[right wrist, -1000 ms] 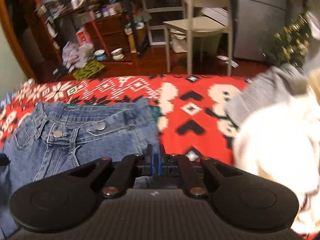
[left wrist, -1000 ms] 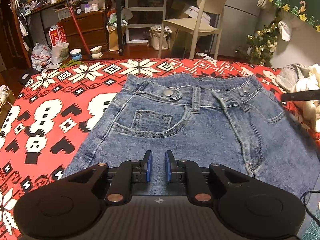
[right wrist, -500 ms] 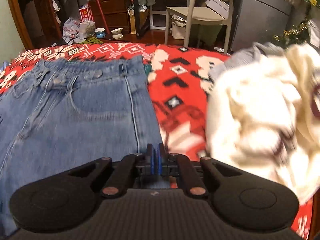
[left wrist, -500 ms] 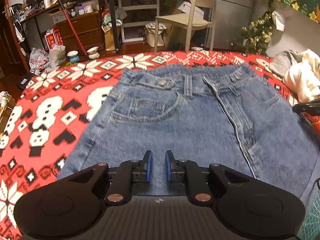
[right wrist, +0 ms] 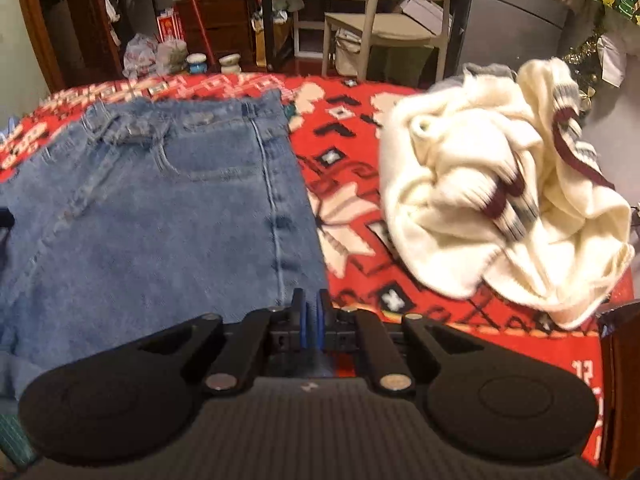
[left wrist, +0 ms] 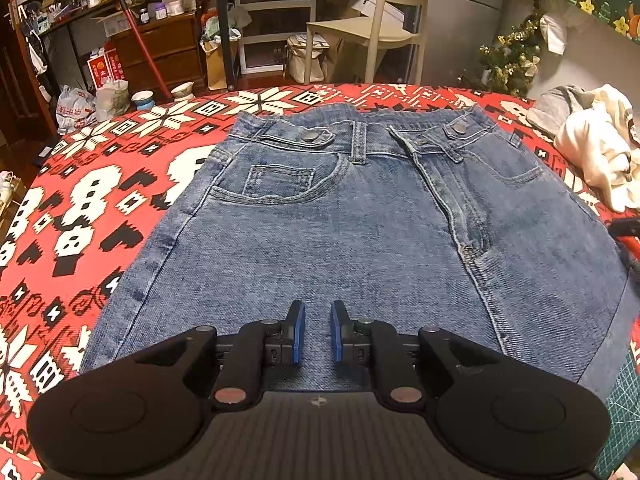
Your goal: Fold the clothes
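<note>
Jeans [left wrist: 360, 232] now spread flat on red blanket [left wrist: 80, 200], filling centre frame, waistband toward top. Left gripper [left wrist: 317, 332] slightly apart, empty; right gripper [right wrist: 311, 320] nearly together, shifted from sweater [right wrist: 480, 200] to jeans' right edge. Ready for first fold.

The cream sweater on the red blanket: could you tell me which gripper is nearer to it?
Right. The right gripper hovers beside the cream sweater; the left gripper hangs over the jeans.
</note>
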Motion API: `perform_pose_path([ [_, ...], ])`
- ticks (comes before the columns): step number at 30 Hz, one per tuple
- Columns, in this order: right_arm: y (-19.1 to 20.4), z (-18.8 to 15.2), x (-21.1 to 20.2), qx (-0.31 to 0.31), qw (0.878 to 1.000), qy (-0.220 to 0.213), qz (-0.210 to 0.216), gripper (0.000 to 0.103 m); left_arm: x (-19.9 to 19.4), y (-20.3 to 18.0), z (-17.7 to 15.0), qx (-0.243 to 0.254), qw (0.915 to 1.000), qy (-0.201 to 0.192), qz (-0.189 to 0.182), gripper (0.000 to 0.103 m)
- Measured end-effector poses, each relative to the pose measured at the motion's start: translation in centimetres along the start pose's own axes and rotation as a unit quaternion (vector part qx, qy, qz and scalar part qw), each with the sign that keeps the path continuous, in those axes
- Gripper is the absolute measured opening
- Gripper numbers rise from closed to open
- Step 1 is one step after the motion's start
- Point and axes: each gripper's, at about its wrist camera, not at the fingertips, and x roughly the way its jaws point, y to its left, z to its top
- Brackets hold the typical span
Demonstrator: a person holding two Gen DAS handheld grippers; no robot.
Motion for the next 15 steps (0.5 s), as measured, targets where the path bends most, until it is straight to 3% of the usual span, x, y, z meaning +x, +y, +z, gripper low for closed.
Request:
perform_pose_path([
  [6,0.0,0.2,0.7,0.008,1.0,0.007,0.008,0.006,-0.6,0.0,-0.3,-0.004,1.0,-0.001,-0.003,0.013],
  [15,-0.9,-4.2,-2.9,0.009,1.0,0.016,-0.013,0.006,-1.1,0.7,-1.9,-0.019,0.9997,0.01,-0.007,0.013],
])
